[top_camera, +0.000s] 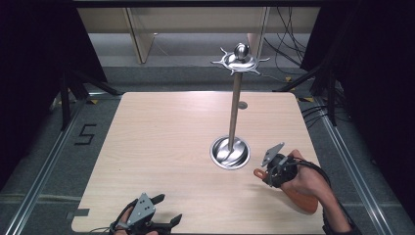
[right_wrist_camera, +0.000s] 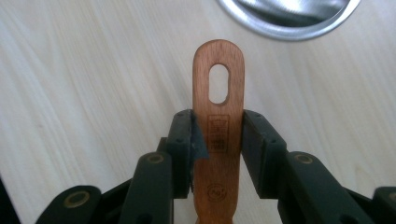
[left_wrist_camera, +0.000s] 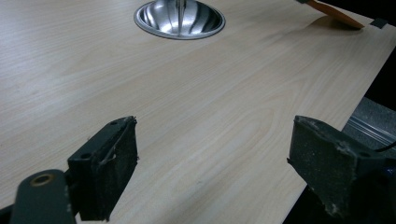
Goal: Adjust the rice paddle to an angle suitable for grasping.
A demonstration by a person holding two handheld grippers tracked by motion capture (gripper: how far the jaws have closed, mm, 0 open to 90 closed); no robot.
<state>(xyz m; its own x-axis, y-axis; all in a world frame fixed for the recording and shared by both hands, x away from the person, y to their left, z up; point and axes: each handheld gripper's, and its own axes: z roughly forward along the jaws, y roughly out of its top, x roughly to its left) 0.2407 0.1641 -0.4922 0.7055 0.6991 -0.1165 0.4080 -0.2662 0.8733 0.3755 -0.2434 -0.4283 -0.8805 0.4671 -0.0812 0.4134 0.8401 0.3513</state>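
Wooden spatula (right_wrist_camera: 218,135): reddish-brown, flat handle with an oblong hanging slot near its rounded end and a stamped mark below the slot. It is lifted at a slant, slotted end nearest the steel stand base (top_camera: 230,152), broad blade trailing away from that base.

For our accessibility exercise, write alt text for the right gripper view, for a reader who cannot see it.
The right claw is shut on the handle of a wooden spatula, whose rounded end with an oval hanging hole points up the frame. Beneath lies a pale wood table, with the rim of a shiny metal stand base at the top edge.
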